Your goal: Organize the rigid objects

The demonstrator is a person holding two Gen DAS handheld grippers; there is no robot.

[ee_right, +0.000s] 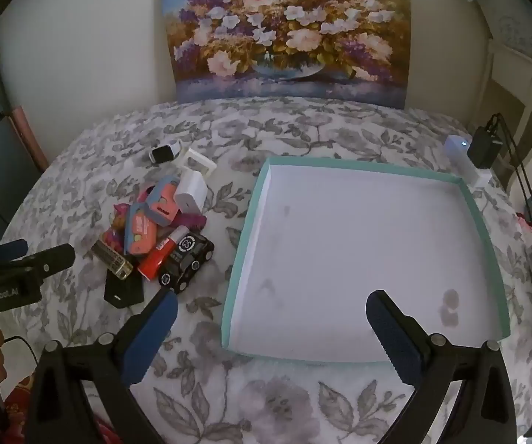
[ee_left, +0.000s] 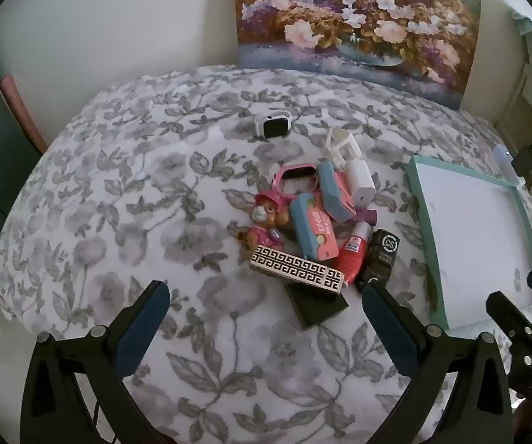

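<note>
Both claws gape wide and hold nothing: left gripper (ee_left: pixel 266 301) hangs over the heap of small objects (ee_left: pixel 315 218) (toy dog, cases, bottles) on the flowered cloth (ee_left: pixel 117 185); right gripper (ee_right: pixel 271 314) hangs over the teal-rimmed tray (ee_right: pixel 482 222) just beside.

White wall (ee_right: pixel 80 37); floral painting (ee_right: pixel 288 29) leaning on it; leaf-patterned bedspread (ee_left: pixel 117 203).

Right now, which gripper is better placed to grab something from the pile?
Left. The left gripper hangs open just short of the pile, while the right gripper is open over the empty tray.
</note>
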